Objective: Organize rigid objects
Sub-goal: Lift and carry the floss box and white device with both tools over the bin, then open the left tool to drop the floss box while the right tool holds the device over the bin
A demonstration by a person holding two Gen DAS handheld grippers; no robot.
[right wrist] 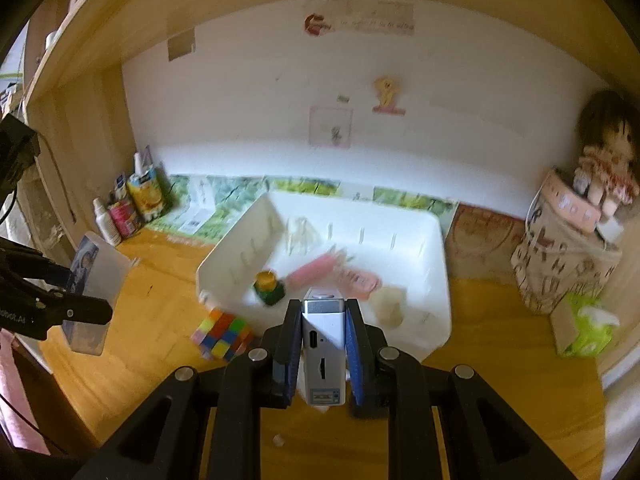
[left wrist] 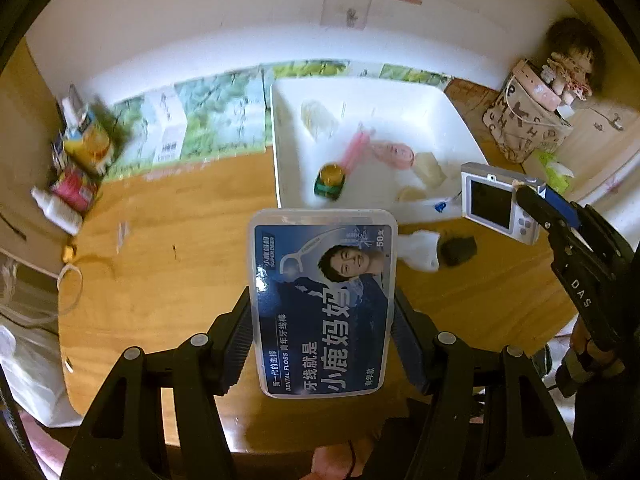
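While both loads hang above the wooden counter [left wrist: 160,240], the step in hand looks like carrying them to the white bin [right wrist: 436,280] and setting them inside. The left hand-held gripper [left wrist: 322,320] is clamped on the long edges of the dental floss box [left wrist: 322,304], held flat just short of the bin's near wall. The right hand-held gripper [right wrist: 322,344] is closed on the silver camera [right wrist: 323,352], gripping its front and back faces, with the camera raised near the bin's front right corner.

To do it well, I would bring one load in at a time so the two tools do not crowd each other at the rim. Lift each item clear over the wall, then lower it onto bare floor away from the small yellow-lidded jar [right wrist: 269,286] and the pink items [right wrist: 332,274]. Release only once the item rests, especially the camera, whose screen could suffer from a drop. The colour cube [right wrist: 224,334] waits on the counter beside the bin.
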